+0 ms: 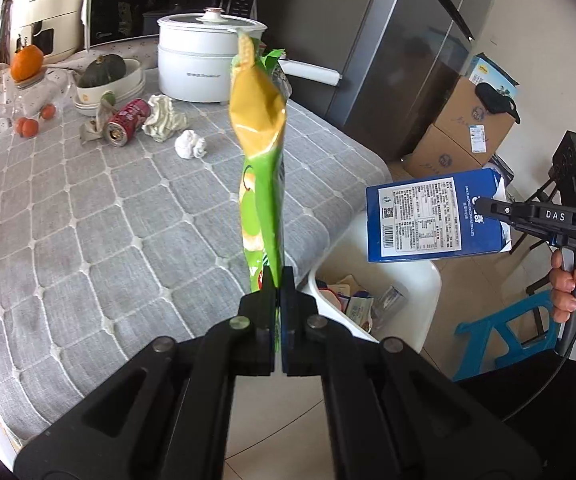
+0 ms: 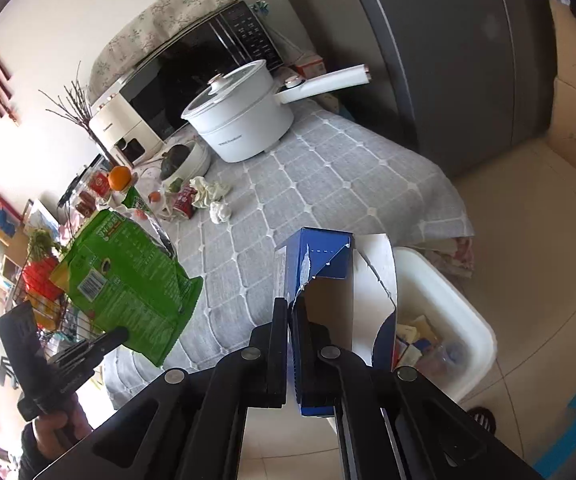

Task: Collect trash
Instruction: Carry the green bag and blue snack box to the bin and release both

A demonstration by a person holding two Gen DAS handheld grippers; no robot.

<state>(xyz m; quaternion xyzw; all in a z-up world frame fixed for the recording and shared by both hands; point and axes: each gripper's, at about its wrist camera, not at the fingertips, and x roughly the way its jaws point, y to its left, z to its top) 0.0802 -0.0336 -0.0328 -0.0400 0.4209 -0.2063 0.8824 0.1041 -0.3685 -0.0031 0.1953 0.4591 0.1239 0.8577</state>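
Note:
My left gripper (image 1: 276, 280) is shut on a green and yellow snack bag (image 1: 262, 152), held upright above the table's near edge; the bag also shows in the right wrist view (image 2: 128, 280). My right gripper (image 2: 291, 308) is shut on a torn blue carton (image 2: 319, 276), held above the white bin (image 2: 463, 320); the carton also shows in the left wrist view (image 1: 431, 216). The bin (image 1: 415, 284) holds several pieces of trash. On the table lie a red can (image 1: 126, 122), a crumpled cloth-like wad (image 1: 164, 118) and a white paper ball (image 1: 190, 144).
A grey quilted tablecloth (image 1: 88, 220) covers the table. A white pot (image 1: 204, 60), a bowl with a squash (image 1: 108, 76), oranges (image 1: 26, 64) and a microwave (image 1: 148, 0) stand at the back. A fridge (image 1: 399, 52), cardboard boxes (image 1: 467, 120) and a blue stool (image 1: 503, 328) stand to the right.

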